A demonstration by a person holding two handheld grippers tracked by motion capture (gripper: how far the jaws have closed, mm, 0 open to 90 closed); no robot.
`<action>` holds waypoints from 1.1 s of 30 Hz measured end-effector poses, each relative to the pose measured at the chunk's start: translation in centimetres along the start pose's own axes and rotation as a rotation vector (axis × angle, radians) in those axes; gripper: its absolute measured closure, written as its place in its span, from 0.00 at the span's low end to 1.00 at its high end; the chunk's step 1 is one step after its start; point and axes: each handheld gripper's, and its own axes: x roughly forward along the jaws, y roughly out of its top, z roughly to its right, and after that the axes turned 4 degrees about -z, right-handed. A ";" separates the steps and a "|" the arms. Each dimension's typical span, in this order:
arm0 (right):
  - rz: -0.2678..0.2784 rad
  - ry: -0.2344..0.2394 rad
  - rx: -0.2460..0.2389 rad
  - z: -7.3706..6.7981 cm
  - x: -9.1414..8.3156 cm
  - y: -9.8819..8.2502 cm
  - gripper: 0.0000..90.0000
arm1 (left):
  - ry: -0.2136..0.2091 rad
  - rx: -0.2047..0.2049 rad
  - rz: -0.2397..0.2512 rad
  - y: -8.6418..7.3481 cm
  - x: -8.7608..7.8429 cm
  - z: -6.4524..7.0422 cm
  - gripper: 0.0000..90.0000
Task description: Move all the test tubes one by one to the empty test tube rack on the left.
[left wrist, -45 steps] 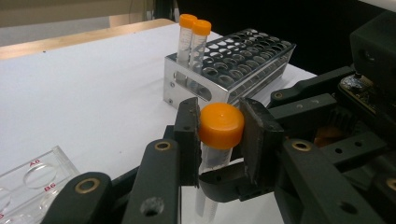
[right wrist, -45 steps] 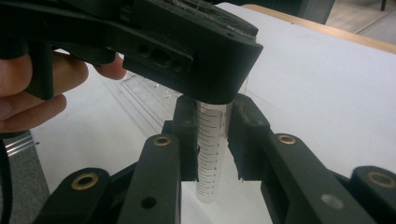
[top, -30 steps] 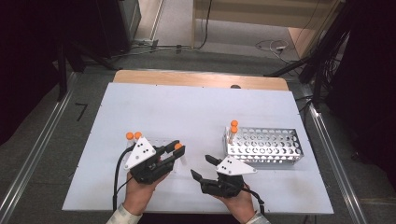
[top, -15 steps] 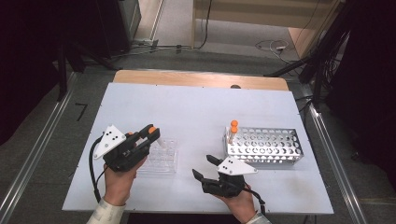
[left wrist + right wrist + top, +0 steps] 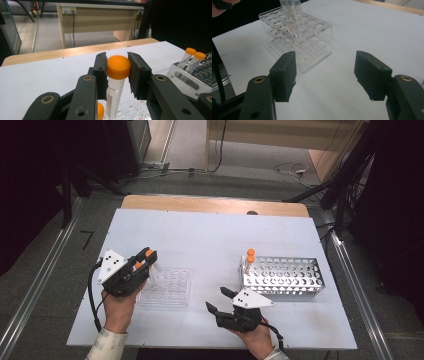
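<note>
Since the left claw (image 5: 117, 72) is clamped on the orange cap (image 5: 118, 66) of a plastic tube (image 5: 113, 96), held upright over the clear rack (image 5: 166, 287) near the worktop's (image 5: 210, 235) left side, the tube looks light, stiff and slick-walled. The ridged cap, or just under it, seems the surest hold. Beside the metal rack (image 5: 283, 276), the right claw (image 5: 325, 75) stands fairly wide with nothing between its jaws, which have just been closing slightly; whether the tube has reached a hole I cannot tell.
</note>
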 end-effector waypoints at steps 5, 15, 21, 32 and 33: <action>0.000 -0.002 0.003 0.1 0.0 0.0 0.37 | 0.004 0.008 -0.042 -0.7 0.7 -0.1 0.78; 0.001 -0.005 0.001 0.1 -0.2 0.0 0.38 | 0.019 0.054 -0.113 -2.3 1.4 0.3 0.78; 0.004 -0.008 0.000 0.1 -0.3 0.0 0.38 | 0.044 0.101 -0.123 -2.3 1.2 0.9 0.78; 0.000 -0.004 0.001 0.2 -0.1 -0.1 0.38 | 0.034 0.078 -0.110 -2.3 1.1 0.8 0.64; 0.000 -0.005 0.001 0.2 -0.1 -0.1 0.38 | 0.031 0.073 -0.105 -2.2 1.1 0.8 0.62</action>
